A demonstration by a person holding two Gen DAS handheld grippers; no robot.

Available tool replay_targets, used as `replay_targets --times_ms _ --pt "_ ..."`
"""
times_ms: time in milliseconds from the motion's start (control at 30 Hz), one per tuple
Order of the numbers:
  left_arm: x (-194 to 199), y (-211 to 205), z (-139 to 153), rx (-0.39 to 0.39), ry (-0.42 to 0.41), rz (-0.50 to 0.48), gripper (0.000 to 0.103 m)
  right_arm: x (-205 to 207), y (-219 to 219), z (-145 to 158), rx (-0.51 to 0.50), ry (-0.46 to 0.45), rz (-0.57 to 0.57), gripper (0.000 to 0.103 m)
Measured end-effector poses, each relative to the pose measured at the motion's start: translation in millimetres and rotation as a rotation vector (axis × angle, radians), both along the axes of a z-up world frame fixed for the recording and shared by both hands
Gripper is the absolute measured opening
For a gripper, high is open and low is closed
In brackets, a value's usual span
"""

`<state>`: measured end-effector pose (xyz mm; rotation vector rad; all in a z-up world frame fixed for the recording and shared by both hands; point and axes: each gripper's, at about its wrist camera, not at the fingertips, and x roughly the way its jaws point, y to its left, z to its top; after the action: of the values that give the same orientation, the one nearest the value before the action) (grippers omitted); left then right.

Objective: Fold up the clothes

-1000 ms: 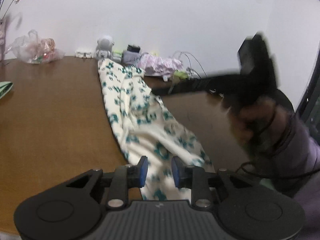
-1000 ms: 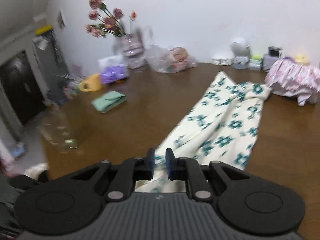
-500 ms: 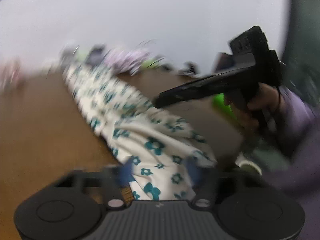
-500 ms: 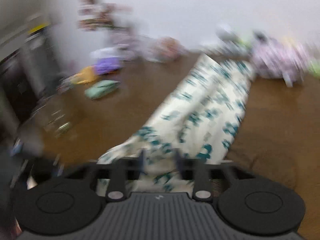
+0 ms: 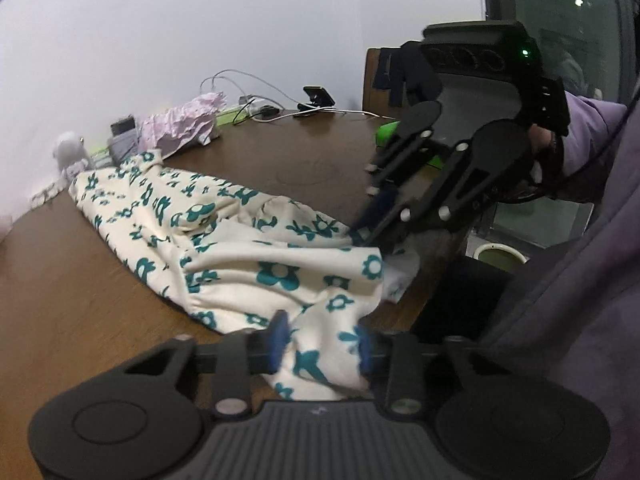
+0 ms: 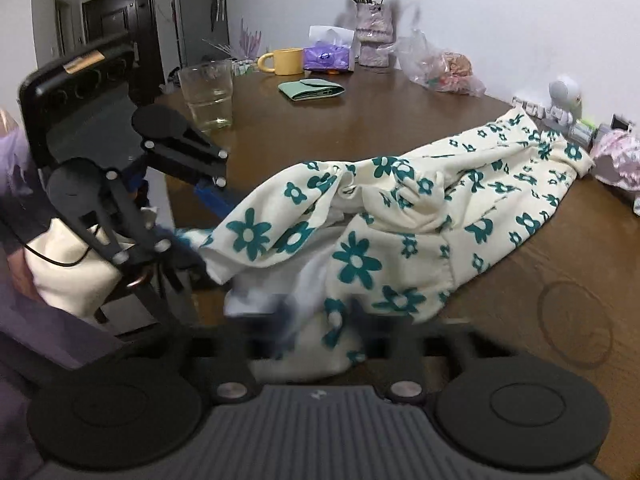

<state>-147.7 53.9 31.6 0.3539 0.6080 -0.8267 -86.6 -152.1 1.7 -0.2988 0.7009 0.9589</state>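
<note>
Both grippers are closing on the near hem of the flowered garment (image 5: 248, 256). Nearest in its own view, the left gripper (image 5: 320, 344) has cloth bunched between its blue pads (image 5: 277, 336), and its jaws are drawing in on that fold; seen from the other side it reaches in low at the left and bites the corner of the fabric. The right gripper (image 6: 320, 320) has the other near corner between its blurred fingertips, jaws likewise closing, and in the left view it comes down steeply from the right, a hand and a purple sleeve (image 5: 592, 128) behind it. Taking one corner each looks meant to lift the near edge evenly, so that it can be carried over toward the far end without twisting. The garment, cream with teal flowers, lies along the brown table (image 6: 400, 112) with its long axis running away from the person: near end rumpled and partly off the table's edge at the grippers, far end narrowing toward the wall. Beyond it, a crumpled pink cloth (image 5: 184, 124) lies just past that far end, beside a small white figure (image 6: 564, 96). Well apart across the table stand a glass (image 6: 208, 92), a green pouch (image 6: 312, 90), a yellow mug (image 6: 284, 61) and a vase of flowers (image 6: 372, 32).
</note>
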Motion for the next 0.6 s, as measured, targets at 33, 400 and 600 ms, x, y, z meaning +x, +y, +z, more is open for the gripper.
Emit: replay_targets --times_ms 33,400,600 --pt "-5 0 3 -0.009 0.021 -0.017 0.019 -6 -2 2 -0.013 0.008 0.017 0.009" --pt "-71 -6 -11 0.183 -0.379 -0.183 0.094 -77 -2 4 -0.102 -0.216 0.217 0.086" --pt "-73 -26 -35 0.314 -0.418 -0.259 0.052 -79 17 -12 -0.230 -0.315 0.252 0.057"
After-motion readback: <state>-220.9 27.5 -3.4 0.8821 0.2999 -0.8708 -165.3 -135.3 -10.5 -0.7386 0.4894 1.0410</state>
